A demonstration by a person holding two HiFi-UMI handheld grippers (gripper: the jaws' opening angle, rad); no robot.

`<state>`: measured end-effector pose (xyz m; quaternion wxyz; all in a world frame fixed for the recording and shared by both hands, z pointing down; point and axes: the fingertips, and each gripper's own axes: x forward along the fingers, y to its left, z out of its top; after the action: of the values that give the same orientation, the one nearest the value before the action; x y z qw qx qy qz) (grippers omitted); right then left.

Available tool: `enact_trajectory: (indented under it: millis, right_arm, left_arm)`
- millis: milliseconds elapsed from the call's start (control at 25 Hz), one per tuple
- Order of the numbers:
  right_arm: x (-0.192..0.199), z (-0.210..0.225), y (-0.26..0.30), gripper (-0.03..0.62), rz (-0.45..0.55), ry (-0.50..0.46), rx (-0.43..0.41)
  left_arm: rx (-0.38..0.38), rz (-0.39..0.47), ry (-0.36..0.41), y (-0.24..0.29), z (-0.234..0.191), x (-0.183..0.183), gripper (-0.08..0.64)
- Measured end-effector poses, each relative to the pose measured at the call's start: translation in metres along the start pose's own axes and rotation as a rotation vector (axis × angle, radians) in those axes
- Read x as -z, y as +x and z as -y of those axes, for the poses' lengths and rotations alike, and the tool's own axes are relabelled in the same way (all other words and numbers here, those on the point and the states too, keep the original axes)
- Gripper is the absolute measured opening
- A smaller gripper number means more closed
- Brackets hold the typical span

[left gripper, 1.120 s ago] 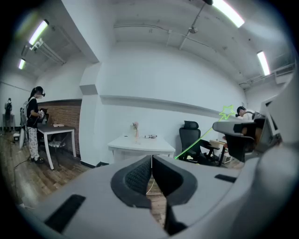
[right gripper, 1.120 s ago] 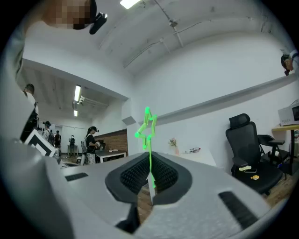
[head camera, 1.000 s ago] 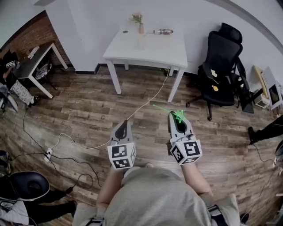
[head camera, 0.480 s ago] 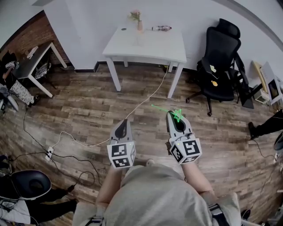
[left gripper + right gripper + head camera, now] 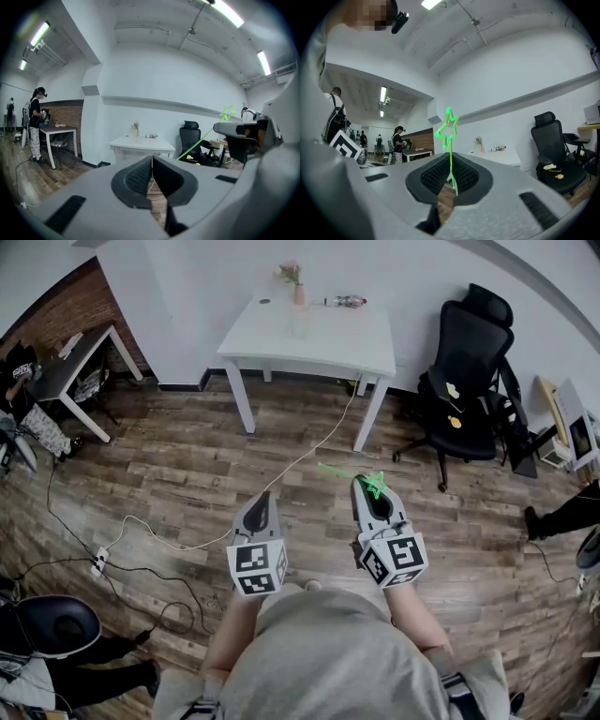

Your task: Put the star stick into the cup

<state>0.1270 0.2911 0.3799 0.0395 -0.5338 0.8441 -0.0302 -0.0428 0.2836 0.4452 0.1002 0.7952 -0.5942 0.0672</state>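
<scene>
The right tool (image 5: 451, 180) is pinching a thin bright green plastic star stick (image 5: 451, 161) between its two dark pads. The star end stands up above the tool, and the thin plain end pokes out ahead of it and a bit to the left. I think it is squeezed like this so it does not slip or fall while it is carried. The left tool (image 5: 152, 171) is just beside the right one, on its left. Its two sides are pressed together with nothing between them, likely because it has no job yet. Both tools are held out in front of the person's body, over the brown wooden floor (image 5: 187, 474), where a white cable (image 5: 309, 454) runs ahead of them. Far ahead of both tools stands a white square desk (image 5: 337, 343). At its far edge is a small vase with pink flowers (image 5: 298, 296). I cannot pick out the cup for sure from here, since things on the desk look too small. A black office chair (image 5: 473, 362) is ahead and to the right of the right tool. The stick is well apart from the desk, so the job is only begun. I guess the stick must next be carried to the desk.
</scene>
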Motion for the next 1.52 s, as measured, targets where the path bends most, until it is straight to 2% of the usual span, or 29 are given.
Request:
enact_trajectory:
  millis: [480, 760, 1080, 1520]
  right_arm:
    - [0.004, 0.024, 0.008, 0.012, 0.003, 0.021, 0.013]
    - [0.004, 0.04, 0.031, 0.012, 0.003, 0.023, 0.012]
    - [0.009, 0.065, 0.075, 0.012, 0.005, 0.027, 0.022]
    - [0.014, 0.103, 0.168, 0.012, -0.017, 0.02, 0.061]
  left_arm:
    - [-0.007, -0.02, 0.006, 0.014, 0.011, 0.004, 0.009]
    - [-0.022, -0.027, -0.004, 0.041, 0.005, 0.001, 0.009]
    - [-0.004, -0.028, 0.002, 0.093, -0.004, -0.005, 0.008]
    - [0.035, -0.051, -0.011, 0.189, -0.037, -0.023, 0.009]
